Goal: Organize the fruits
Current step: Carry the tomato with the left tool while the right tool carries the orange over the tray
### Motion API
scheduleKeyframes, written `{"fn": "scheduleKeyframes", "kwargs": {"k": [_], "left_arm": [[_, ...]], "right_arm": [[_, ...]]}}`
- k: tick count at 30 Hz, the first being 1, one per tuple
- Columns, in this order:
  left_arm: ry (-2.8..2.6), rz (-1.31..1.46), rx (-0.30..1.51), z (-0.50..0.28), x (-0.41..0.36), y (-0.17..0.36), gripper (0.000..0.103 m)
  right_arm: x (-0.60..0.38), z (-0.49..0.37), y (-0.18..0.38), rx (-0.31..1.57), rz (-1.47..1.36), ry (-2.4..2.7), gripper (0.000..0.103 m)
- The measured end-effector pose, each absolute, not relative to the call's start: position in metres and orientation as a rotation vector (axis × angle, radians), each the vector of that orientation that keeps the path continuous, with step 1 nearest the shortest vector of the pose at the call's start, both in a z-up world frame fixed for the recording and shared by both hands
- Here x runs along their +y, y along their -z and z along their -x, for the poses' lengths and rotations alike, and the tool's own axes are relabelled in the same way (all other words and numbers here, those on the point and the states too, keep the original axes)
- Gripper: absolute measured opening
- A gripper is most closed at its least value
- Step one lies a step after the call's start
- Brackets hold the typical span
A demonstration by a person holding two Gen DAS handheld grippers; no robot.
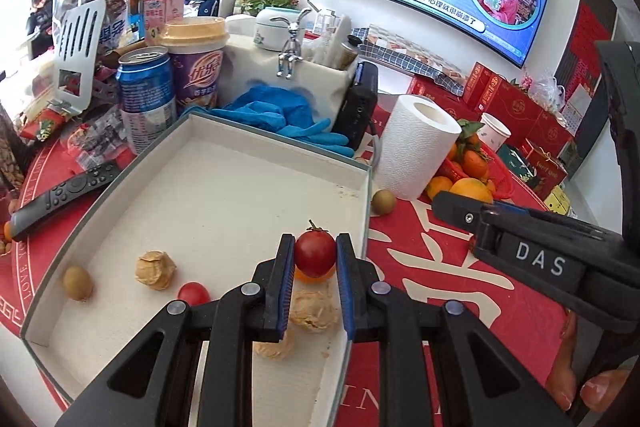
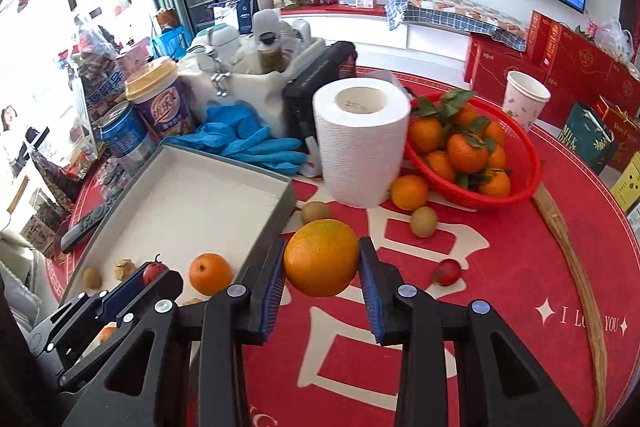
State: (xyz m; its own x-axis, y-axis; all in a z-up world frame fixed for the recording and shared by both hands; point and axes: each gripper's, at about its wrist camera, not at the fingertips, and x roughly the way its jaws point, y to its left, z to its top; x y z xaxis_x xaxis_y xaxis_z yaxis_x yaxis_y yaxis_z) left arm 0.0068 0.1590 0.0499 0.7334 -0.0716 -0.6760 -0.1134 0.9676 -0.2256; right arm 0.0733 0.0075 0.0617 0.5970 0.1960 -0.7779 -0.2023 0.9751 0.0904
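We log: left gripper (image 1: 315,254) clamping cherry tomato (image 1: 315,253) over tray's right rim (image 1: 365,211); right gripper (image 2: 322,261) clamping orange (image 2: 321,257) above bare red cloth (image 2: 500,267).

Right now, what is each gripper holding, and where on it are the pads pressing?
The left gripper pinches a cherry tomato across its sides, stem up. The right gripper clamps an orange across its widest middle.

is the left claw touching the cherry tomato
Touching: the left wrist view shows the left claw shut on the cherry tomato, both pads pressed against its sides.
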Motion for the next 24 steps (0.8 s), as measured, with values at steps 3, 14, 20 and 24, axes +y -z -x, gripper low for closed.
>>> {"fn": "scheduleKeyframes", "kwargs": {"k": [3, 14, 20, 24], "left_arm": [[-0.048, 0.278, 0.748, -0.004, 0.173, -0.050, 0.022], [-0.186, 0.353, 0.762, -0.001, 0.212, -0.038, 0.022], [-0.212, 0.406, 0.782, 0.001, 0.219, -0.030, 0.022], [-0.229, 0.418, 0.783, 0.002, 0.222, -0.030, 0.022]], "right_arm": [[0.027, -0.076, -0.060, 0.912, 0.023, -0.259, 0.036], [0.077, -0.079, -0.044, 0.951, 0.054, -0.345, 0.036], [0.091, -0.085, -0.032, 0.993, 0.030, -0.378, 0.036], [0.093, -0.090, -0.030, 1.014, 0.006, -0.398, 0.036]]}}
